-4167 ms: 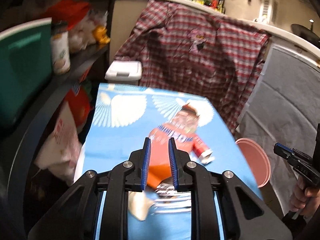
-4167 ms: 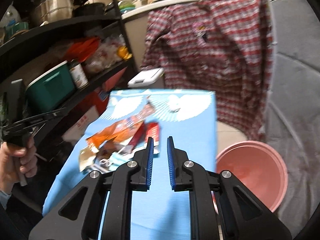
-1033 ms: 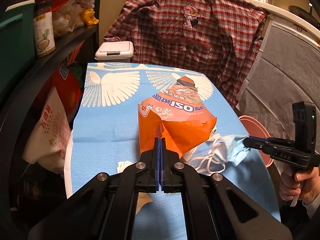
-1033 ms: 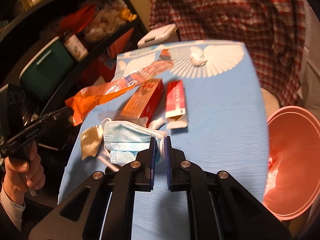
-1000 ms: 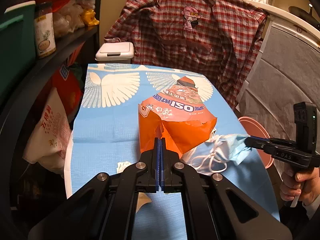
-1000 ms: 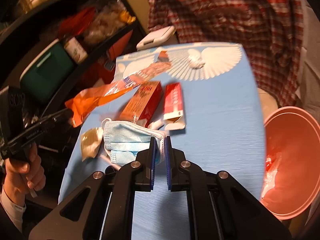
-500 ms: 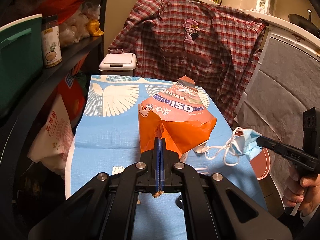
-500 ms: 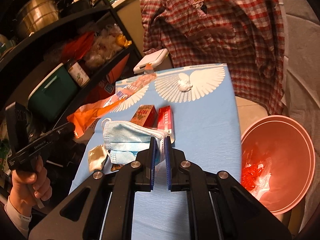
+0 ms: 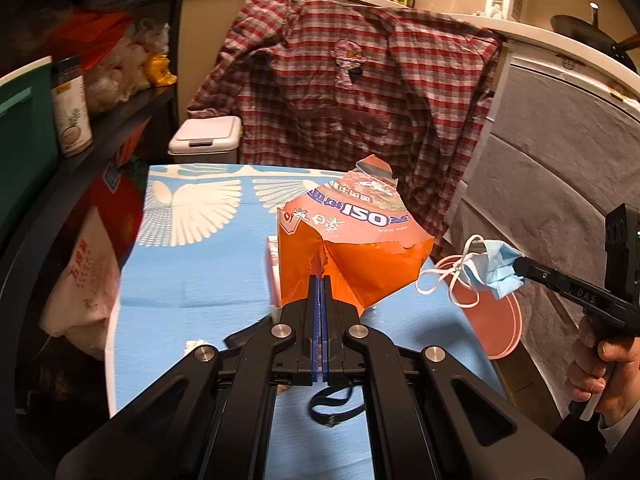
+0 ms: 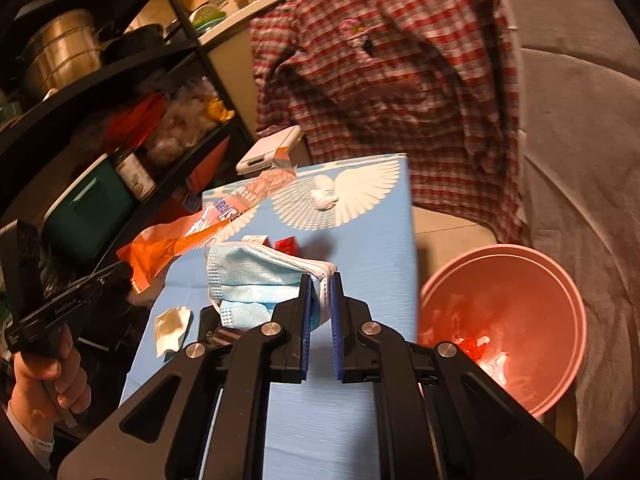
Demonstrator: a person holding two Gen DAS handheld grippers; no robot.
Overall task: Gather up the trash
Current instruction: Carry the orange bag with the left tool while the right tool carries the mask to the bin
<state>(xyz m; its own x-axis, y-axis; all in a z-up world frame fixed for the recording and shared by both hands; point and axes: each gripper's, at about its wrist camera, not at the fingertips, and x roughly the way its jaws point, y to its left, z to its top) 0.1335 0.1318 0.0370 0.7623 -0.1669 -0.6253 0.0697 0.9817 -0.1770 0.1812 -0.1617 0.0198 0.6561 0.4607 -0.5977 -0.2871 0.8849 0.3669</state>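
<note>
The left gripper point(image 9: 319, 280) is clamped fully shut on the lower edge of an orange snack bag point(image 9: 352, 244), which is held up above the blue table point(image 9: 192, 280). A folded blue face mask point(image 10: 264, 276) is pinched in the nearly closed right gripper point(image 10: 320, 280), above the table's right part, beside the pink bin point(image 10: 560, 292), where red scraps point(image 10: 476, 346) are seen.

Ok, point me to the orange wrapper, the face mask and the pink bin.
orange wrapper point(image 9: 352, 276): left wrist view, on its orange lower half above the claw.
face mask point(image 10: 256, 272): right wrist view, on its blue pleated front.
pink bin point(image 10: 560, 284): right wrist view, on its inner wall near the rim.
</note>
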